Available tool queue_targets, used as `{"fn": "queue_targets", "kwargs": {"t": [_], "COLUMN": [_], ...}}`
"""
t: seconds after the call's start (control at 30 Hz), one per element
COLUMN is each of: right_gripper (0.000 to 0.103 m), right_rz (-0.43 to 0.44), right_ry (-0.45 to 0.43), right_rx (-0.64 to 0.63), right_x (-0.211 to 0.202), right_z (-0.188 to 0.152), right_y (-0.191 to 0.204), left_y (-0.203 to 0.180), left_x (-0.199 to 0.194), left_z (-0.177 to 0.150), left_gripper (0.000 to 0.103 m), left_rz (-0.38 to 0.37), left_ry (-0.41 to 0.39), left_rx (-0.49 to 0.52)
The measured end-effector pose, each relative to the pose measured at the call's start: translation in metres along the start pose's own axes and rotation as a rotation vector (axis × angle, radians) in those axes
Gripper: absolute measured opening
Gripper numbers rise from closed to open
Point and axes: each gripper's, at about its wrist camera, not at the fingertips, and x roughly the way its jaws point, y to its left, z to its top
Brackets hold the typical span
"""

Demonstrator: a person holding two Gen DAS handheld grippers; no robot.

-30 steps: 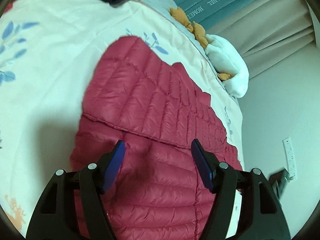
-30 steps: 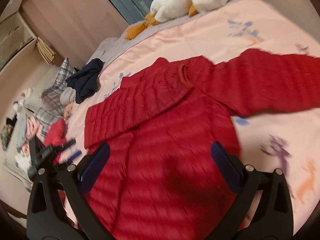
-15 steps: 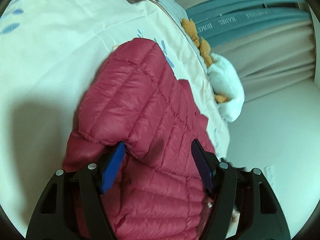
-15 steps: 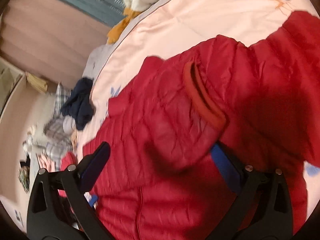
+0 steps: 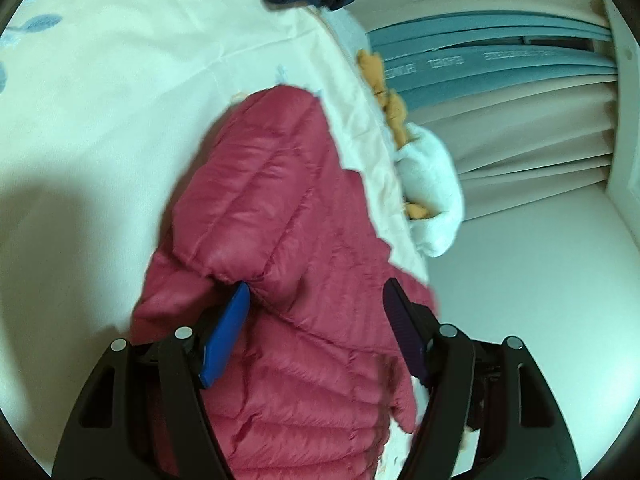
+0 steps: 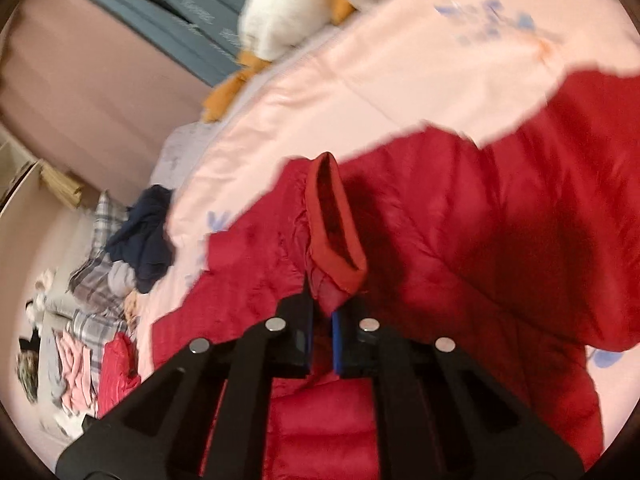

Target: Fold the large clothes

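One sleeve of the red puffer jacket (image 6: 460,240) is being folded in across the body, by my reading, and the job looks early: the other sleeve runs off toward 2 o'clock in the right wrist view, not yet folded. The jacket lies spread on the pale bedspread (image 6: 360,92), filling the frame from 6 to 3 o'clock.

The right gripper (image 6: 322,320) has its jaws nearly closed, pinching the sleeve just below the cuff (image 6: 334,216), which stands up at 12 o'clock from the fingertips. The left gripper (image 5: 316,320) is spread wide and grips nothing; its left blue pad (image 5: 226,332) touches the edge of the folded sleeve.

Next, I judge, the right gripper should lay the cuff flat on the body and let go, while the left pins or smooths the fold
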Motion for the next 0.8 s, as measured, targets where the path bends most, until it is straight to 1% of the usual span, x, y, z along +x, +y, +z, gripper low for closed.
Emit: {"fn": "queue_targets", "kwargs": {"t": [0.1,0.13,0.17,0.23,0.33,0.4,0.43,0.5,0.53,0.57,0.6,0.67,0.7,0.8], "right_gripper": [0.007,0.007,0.007,0.007,0.007,0.007,0.006,0.007,0.006,0.006,0.006,0.006,0.006,0.006], "right_rz": [0.032,0.043,0.055,0.079,0.121,0.136,0.127,0.109,0.085,0.062,0.045,0.018,0.007,-0.044], "right_ry": [-0.029,-0.036,-0.043,-0.058,-0.067,-0.068,-0.065,-0.046,-0.031,-0.02,-0.005,0.02,0.03,0.055], "right_rx": [-0.038,-0.045,-0.051,-0.055,-0.062,-0.064,-0.065,-0.053,-0.041,-0.027,-0.006,0.032,0.046,0.056], "right_x": [-0.021,-0.027,-0.032,-0.044,-0.065,-0.076,-0.079,-0.079,-0.076,-0.072,-0.068,-0.061,-0.057,-0.045], "right_z": [0.003,0.004,0.005,0.009,0.011,0.009,0.005,-0.001,-0.006,-0.01,-0.014,-0.02,-0.024,-0.035], "right_y": [0.015,0.02,0.023,0.028,0.031,0.028,0.025,0.015,0.005,-0.004,-0.014,-0.029,-0.036,-0.053], "left_y": [0.006,0.008,0.01,0.011,0.009,0.009,0.008,0.008,0.008,0.01,0.012,0.017,0.019,0.018], "left_x": [-0.001,-0.001,-0.001,-0.002,-0.003,-0.006,-0.006,-0.009,-0.01,-0.009,-0.009,-0.009,-0.008,-0.004], "left_z": [-0.002,-0.002,-0.002,0.0,0.009,0.014,0.016,0.016,0.016,0.016,0.016,0.018,0.019,0.018], "left_gripper": [0.07,0.072,0.076,0.076,0.076,0.075,0.072,0.056,0.052,0.045,0.041,0.034,0.032,0.031], "left_rz": [0.024,0.022,0.022,0.027,0.047,0.08,0.084,0.11,0.13,0.143,0.157,0.175,0.185,0.235], "left_ry": [-0.015,-0.016,-0.018,-0.028,-0.072,-0.105,-0.115,-0.13,-0.13,-0.129,-0.124,-0.12,-0.116,-0.111], "left_rx": [-0.025,-0.032,-0.04,-0.046,-0.045,-0.044,-0.042,-0.025,-0.013,-0.009,-0.007,-0.013,-0.015,0.013]}}
